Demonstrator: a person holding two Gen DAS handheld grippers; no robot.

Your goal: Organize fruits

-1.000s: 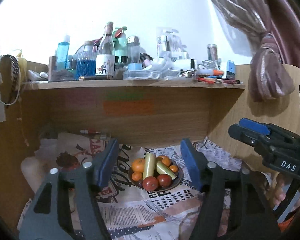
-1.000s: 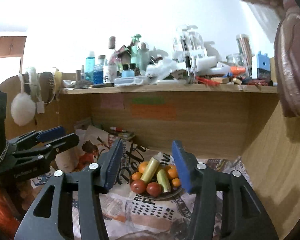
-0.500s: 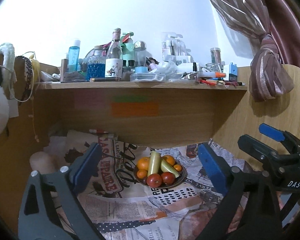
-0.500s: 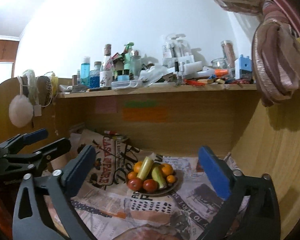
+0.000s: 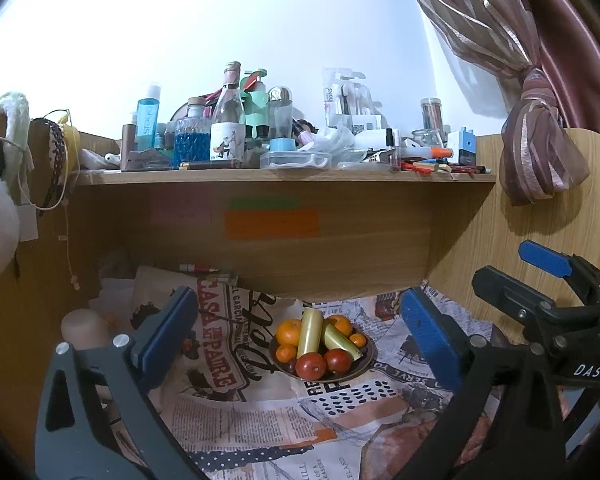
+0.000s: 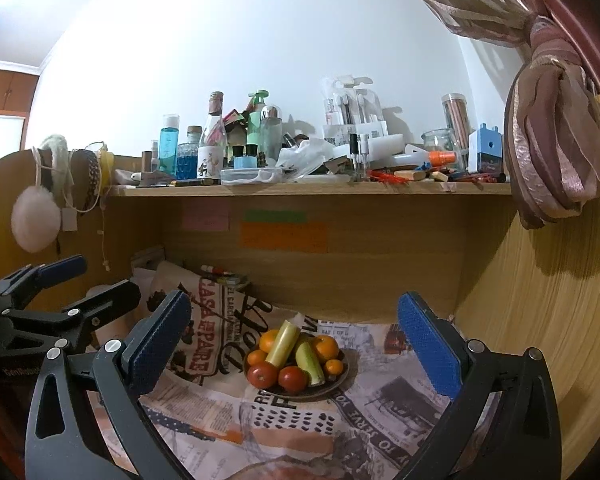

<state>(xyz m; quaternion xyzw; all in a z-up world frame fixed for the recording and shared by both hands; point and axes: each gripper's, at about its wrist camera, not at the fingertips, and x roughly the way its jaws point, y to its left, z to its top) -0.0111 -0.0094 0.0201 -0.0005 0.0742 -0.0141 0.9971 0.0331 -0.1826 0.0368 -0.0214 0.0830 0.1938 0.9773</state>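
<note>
Left wrist: both tongs (image 5: 300, 336) (image 6: 294, 344) wider than 1 second earlier, nothing between.

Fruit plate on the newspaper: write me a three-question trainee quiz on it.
1. True or false: the plate sits on newspaper.
2. How many red tomatoes lie at the plate's front edge?
3. Which is shut on a fruit: A) left gripper, B) right gripper, C) neither?

Key
1. True.
2. Two: one, another.
3. C; both are open with nothing between the jaws.
</note>
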